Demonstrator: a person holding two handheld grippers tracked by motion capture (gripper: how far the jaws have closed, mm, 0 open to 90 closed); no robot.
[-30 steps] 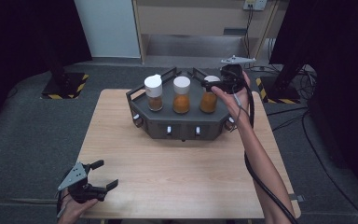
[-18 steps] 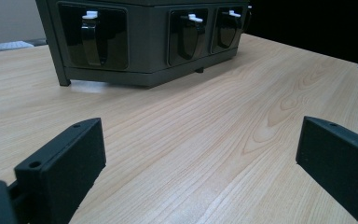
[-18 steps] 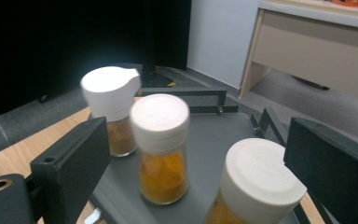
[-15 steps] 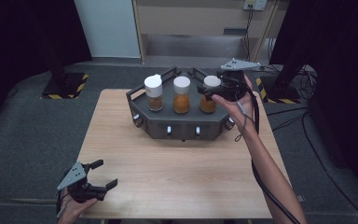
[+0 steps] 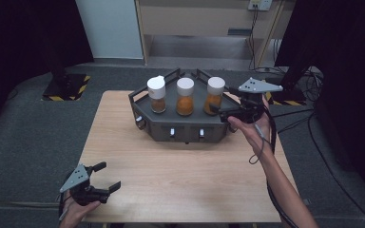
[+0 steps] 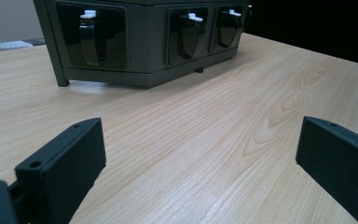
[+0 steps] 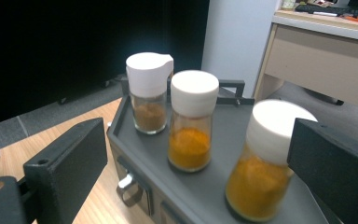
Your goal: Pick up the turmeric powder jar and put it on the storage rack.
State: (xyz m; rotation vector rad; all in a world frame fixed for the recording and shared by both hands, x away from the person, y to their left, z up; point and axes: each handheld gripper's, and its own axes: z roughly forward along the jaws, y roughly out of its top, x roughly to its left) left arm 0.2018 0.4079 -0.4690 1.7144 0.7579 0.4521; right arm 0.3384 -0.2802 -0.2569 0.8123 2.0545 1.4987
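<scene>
A dark grey rack (image 5: 185, 129) stands at the table's far middle with three white-capped spice jars in a row on top. The left jar (image 5: 156, 94) (image 7: 148, 93) holds brown powder. Orange powder fills the middle jar (image 5: 185, 96) (image 7: 192, 121) and the right jar (image 5: 215, 95) (image 7: 261, 163). My right gripper (image 5: 218, 110) (image 7: 198, 149) is open, just right of the right jar and pointing at it, not touching. My left gripper (image 5: 108, 175) (image 6: 200, 154) is open and empty, low over the table's near left corner.
The rack's front face carries small drawers with white-tipped handles (image 6: 92, 35). The wooden table (image 5: 185, 185) is bare between the rack and the near edge. A cable (image 5: 261, 142) trails from the right gripper along the forearm. A desk (image 5: 204, 23) stands beyond the table.
My right gripper was over the right jar and has drawn back toward the right and the near side, leaving the jar standing free. The left gripper has stayed put.
</scene>
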